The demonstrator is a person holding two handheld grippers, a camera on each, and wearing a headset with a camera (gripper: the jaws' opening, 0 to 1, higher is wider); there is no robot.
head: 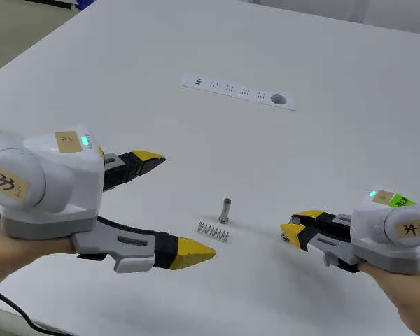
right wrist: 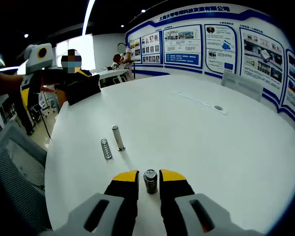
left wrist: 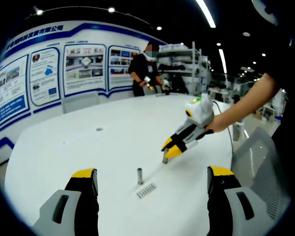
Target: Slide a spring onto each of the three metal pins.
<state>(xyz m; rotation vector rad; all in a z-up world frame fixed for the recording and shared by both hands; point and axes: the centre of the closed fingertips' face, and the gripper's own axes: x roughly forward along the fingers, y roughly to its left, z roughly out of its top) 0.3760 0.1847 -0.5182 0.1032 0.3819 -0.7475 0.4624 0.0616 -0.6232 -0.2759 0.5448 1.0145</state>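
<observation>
On the white tabletop (head: 322, 161), well in from its near edge, a short metal pin (head: 225, 209) stands upright, and a loose spring (head: 213, 232) lies flat just beside it on the near side, close to the pin's base but not on it. The left gripper (head: 169, 205) hovers over the near left part of the tabletop with its yellow-tipped fingers (head: 190, 253) spread wide and nothing between them; in the left gripper view the pin (left wrist: 140, 176) and the spring (left wrist: 146, 190) sit in the gap ahead of those fingers. The right gripper (head: 291, 225) is low over the tabletop to the right of the pin, apart from it, with its fingers drawn nearly together on a coiled metal piece (right wrist: 150, 181). This piece shows a round metal end and spring coils below it; whether a pin runs inside it cannot be told. Farther toward the far edge, a white socket strip (head: 227, 89) lies flush in the tabletop.
</observation>
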